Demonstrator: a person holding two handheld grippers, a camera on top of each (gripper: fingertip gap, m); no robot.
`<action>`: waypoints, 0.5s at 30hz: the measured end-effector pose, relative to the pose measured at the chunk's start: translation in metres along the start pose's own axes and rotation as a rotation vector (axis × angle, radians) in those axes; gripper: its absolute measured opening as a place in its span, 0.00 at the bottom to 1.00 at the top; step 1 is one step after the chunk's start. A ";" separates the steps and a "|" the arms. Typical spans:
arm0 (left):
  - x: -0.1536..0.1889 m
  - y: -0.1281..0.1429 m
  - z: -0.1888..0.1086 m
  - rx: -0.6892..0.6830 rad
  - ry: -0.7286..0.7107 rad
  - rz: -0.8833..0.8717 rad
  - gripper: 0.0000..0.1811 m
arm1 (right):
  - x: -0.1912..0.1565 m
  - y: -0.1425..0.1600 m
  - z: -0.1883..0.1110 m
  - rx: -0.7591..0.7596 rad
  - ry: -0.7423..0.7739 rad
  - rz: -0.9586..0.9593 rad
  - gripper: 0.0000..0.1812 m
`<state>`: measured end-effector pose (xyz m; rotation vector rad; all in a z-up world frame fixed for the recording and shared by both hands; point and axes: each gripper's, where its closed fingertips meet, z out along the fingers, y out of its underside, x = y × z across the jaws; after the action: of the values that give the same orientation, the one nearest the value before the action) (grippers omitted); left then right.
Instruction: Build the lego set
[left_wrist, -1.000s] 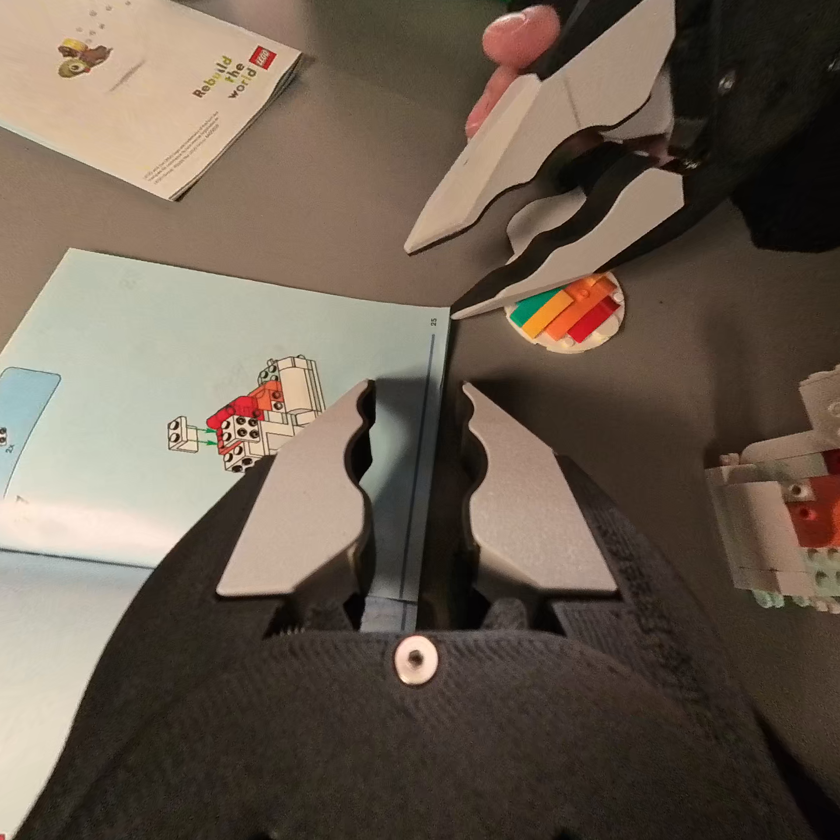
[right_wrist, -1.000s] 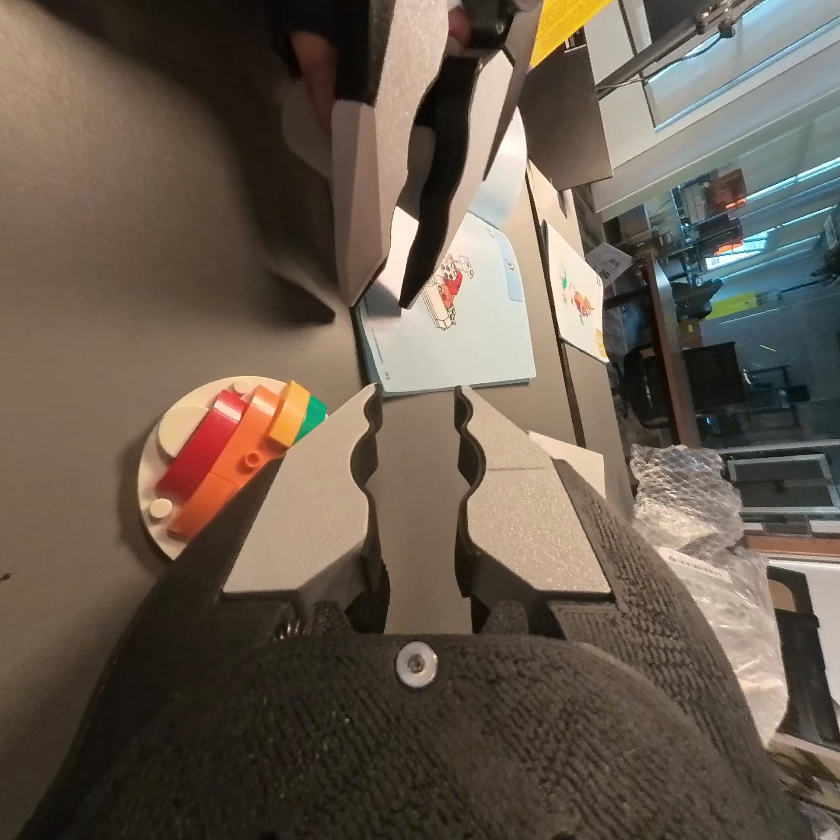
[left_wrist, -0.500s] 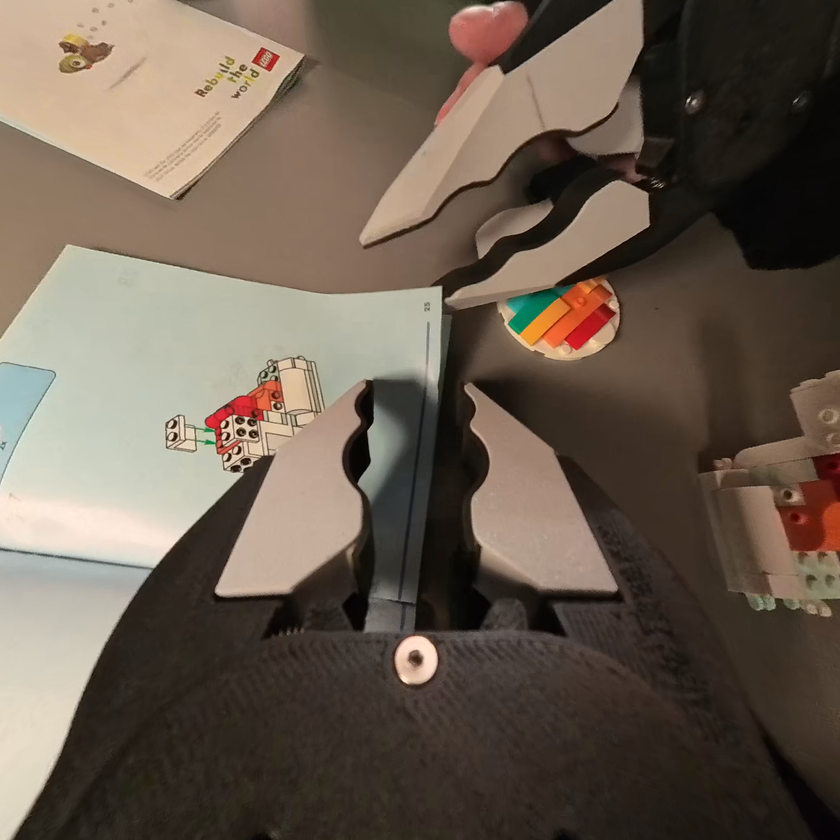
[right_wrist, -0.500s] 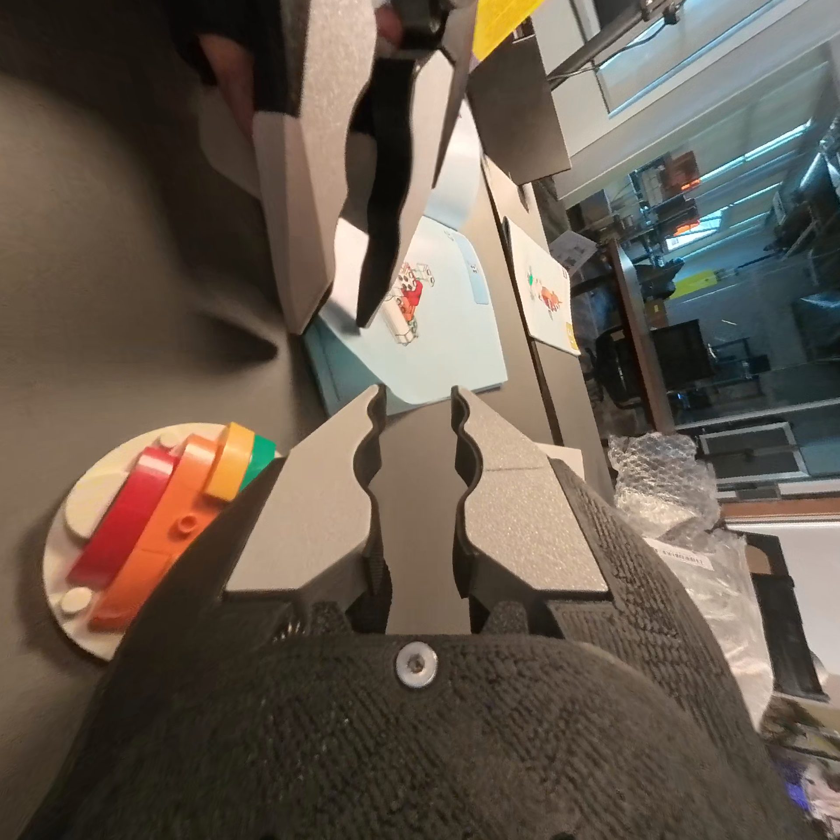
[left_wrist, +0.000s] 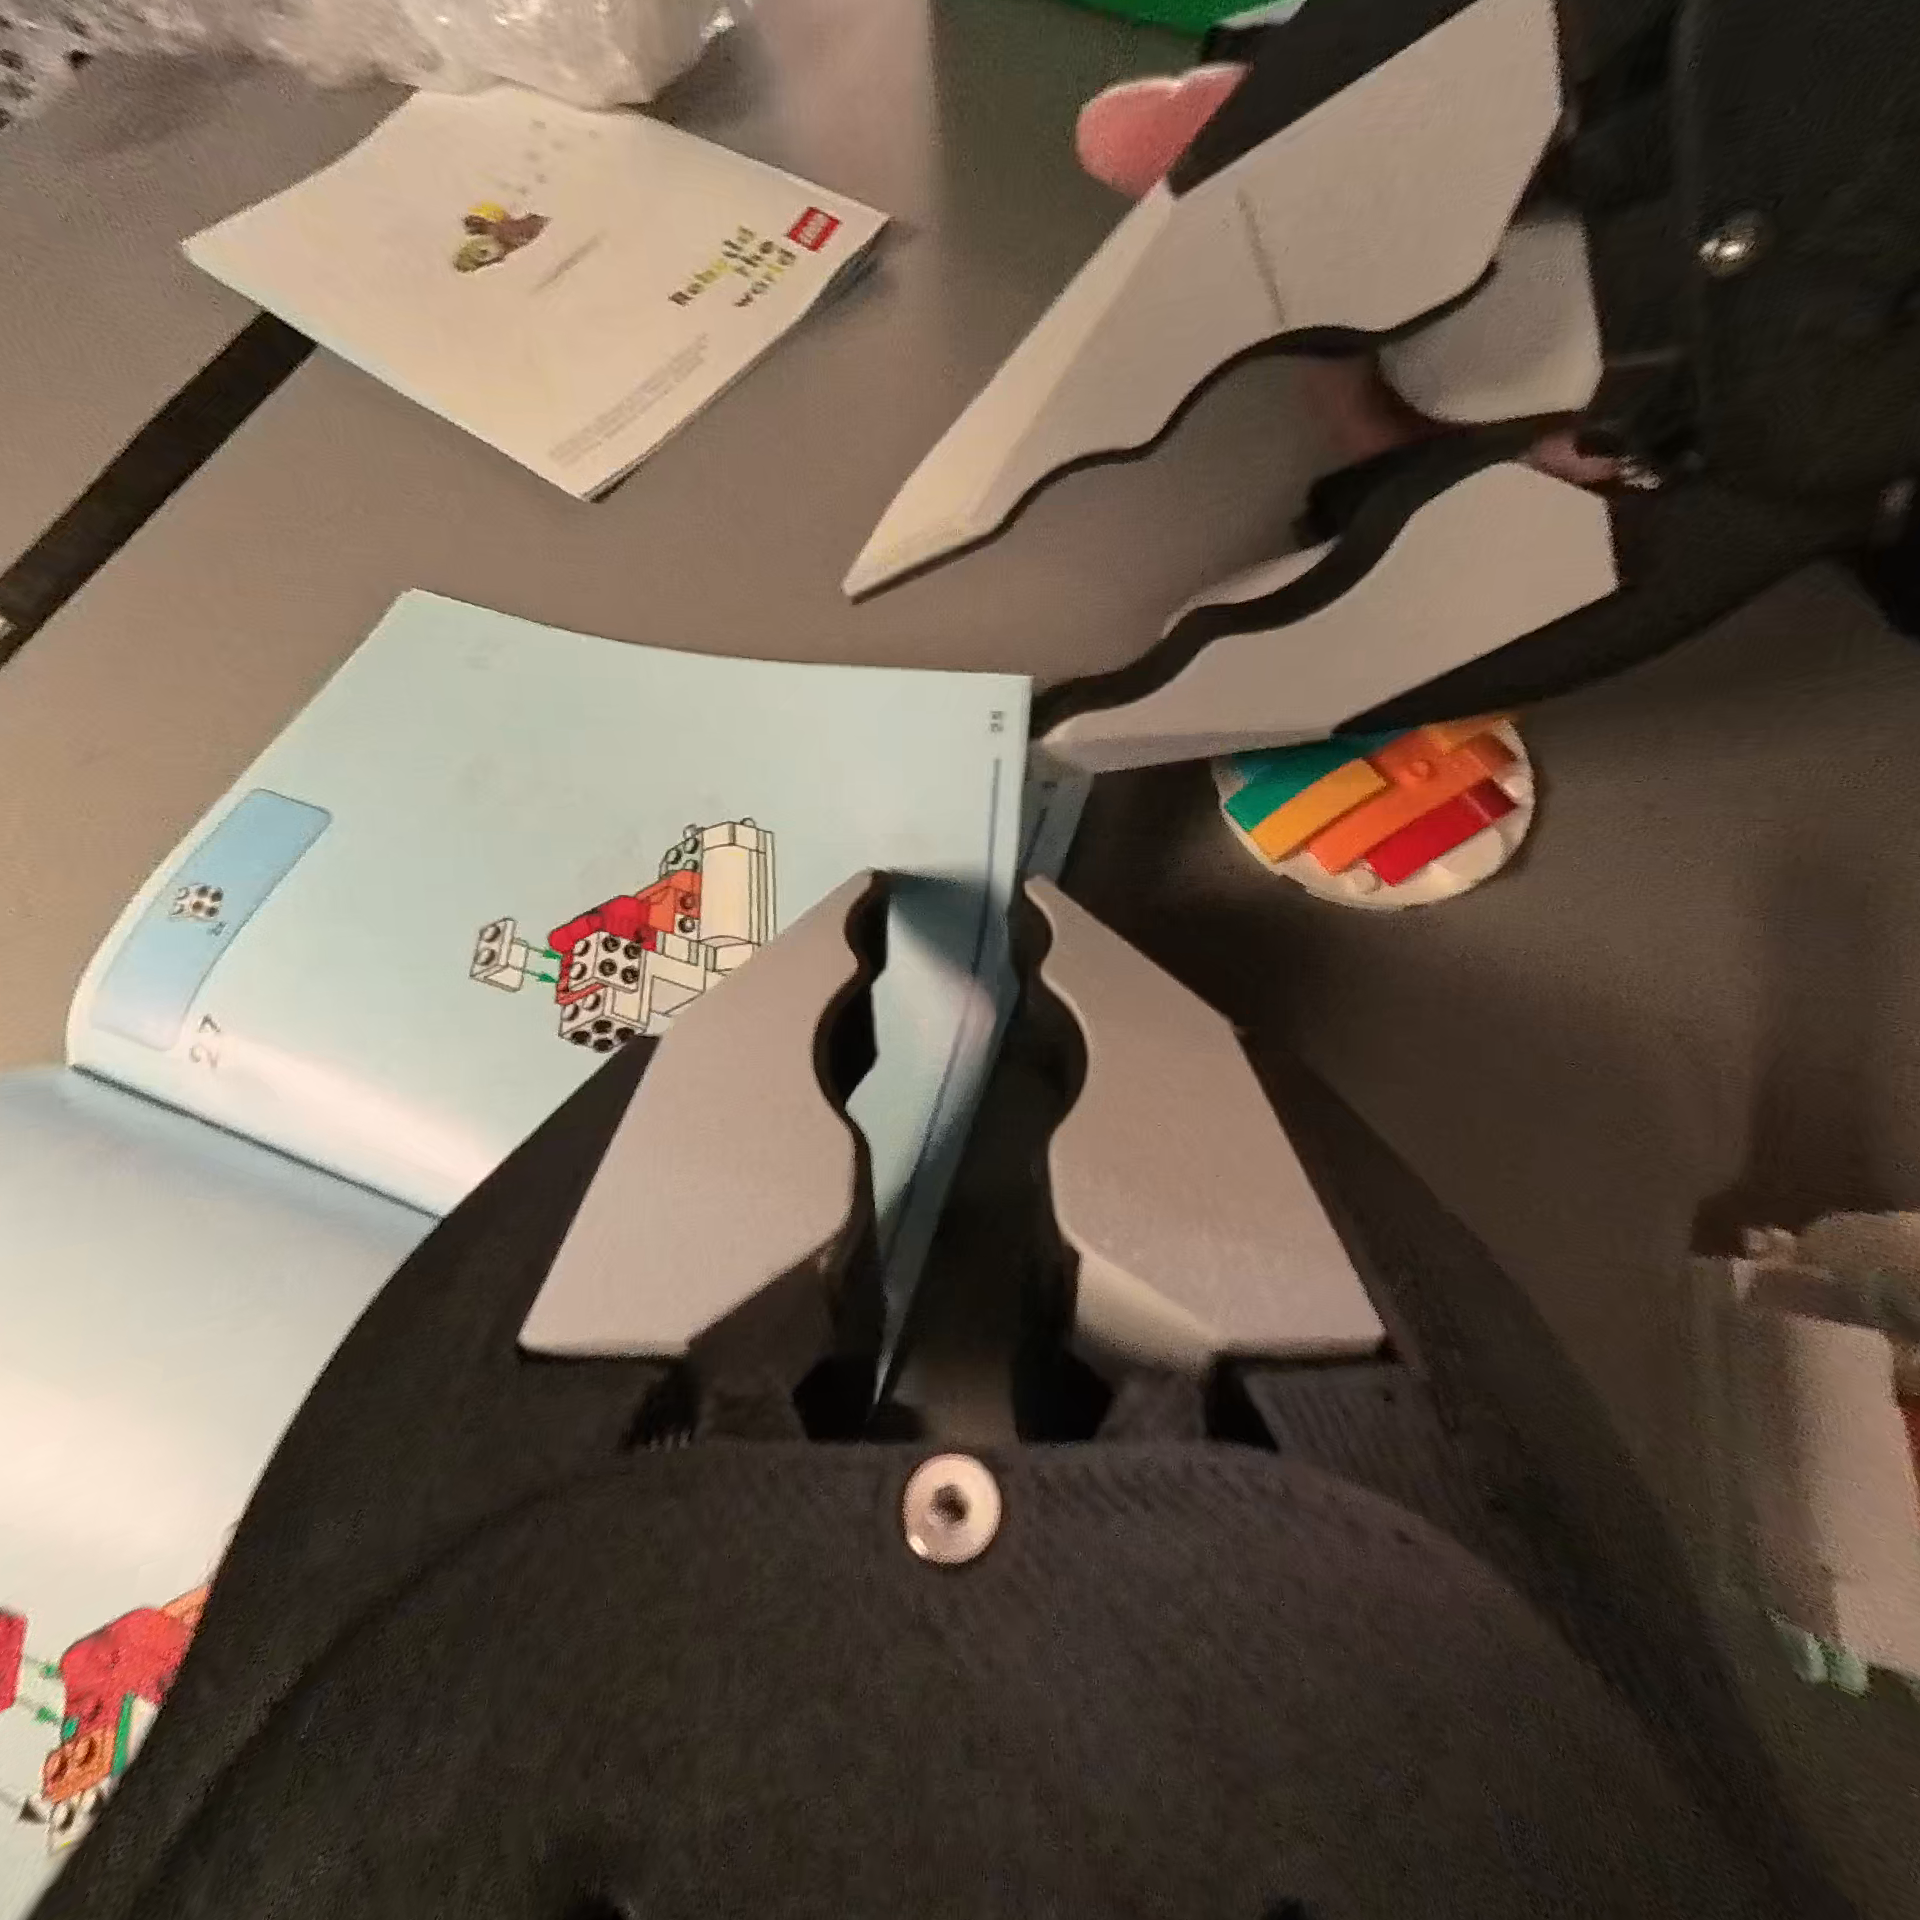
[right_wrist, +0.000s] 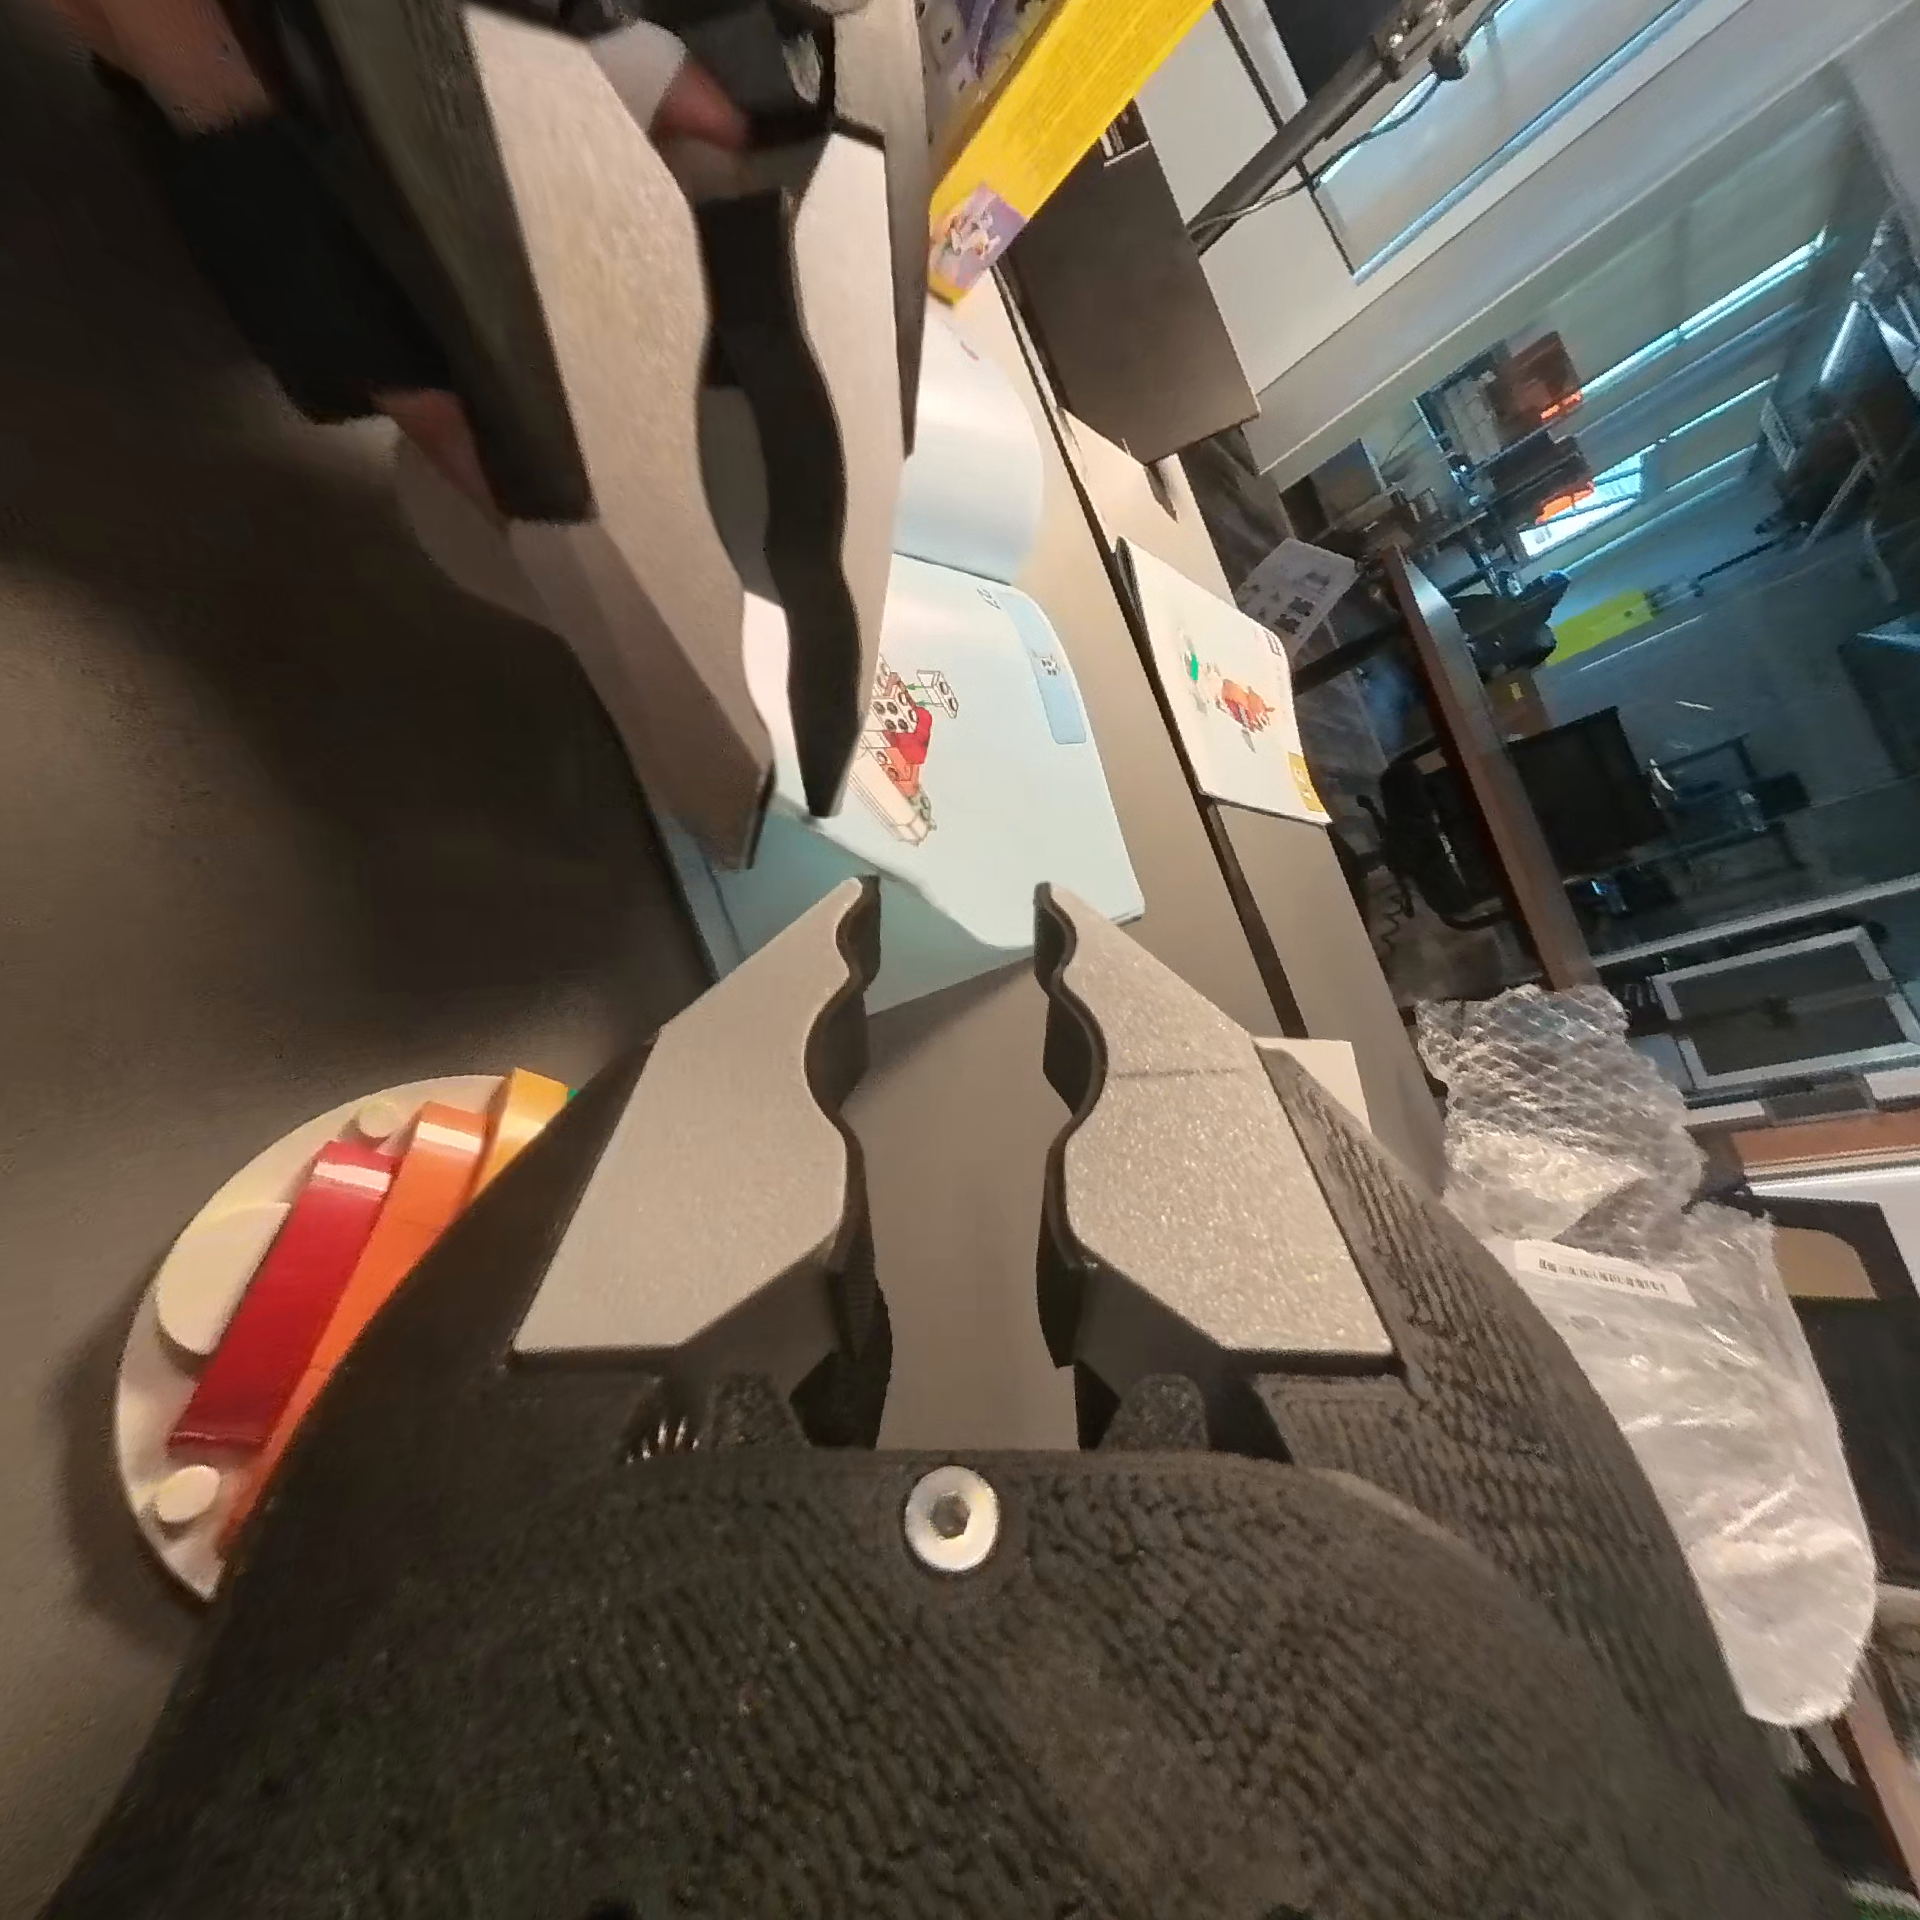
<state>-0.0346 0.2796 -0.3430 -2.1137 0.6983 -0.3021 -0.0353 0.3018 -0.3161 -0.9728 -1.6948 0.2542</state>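
The open light-blue instruction booklet lies on the grey table; its right page edge curls up between the fingers of my left gripper. The jaws stand apart with the page edge between them and do not clamp it. My right gripper is open and empty; in the left wrist view its lower finger tip is at the page's far right corner. A round white plate with rainbow-coloured curved tiles lies just under the right gripper and also shows in the right wrist view. A white lego build is blurred at the right.
A second, closed booklet lies at the back left. Bubble-wrap bags lie along the table's far side, and a yellow box stands beyond the booklet. A person's fingers hold the right gripper.
The page's right edge has lifted off the table and now stands between my left fingers, whose gap has narrowed a little. My right gripper has moved left to the page corner.
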 end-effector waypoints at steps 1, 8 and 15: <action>-0.002 0.000 0.001 -0.006 -0.026 0.003 0.08 | -0.001 -0.001 0.000 0.003 -0.003 0.000 0.16; -0.049 -0.010 -0.041 0.148 -0.400 -0.116 0.00 | -0.001 0.003 -0.004 0.006 0.000 0.027 0.17; -0.067 0.032 -0.101 0.257 -0.538 -0.454 0.02 | -0.012 -0.012 -0.007 0.077 -0.097 0.118 0.00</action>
<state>-0.1459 0.2363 -0.3060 -1.9579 -0.1324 -0.0500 -0.0343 0.2838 -0.3148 -1.0187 -1.7049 0.4477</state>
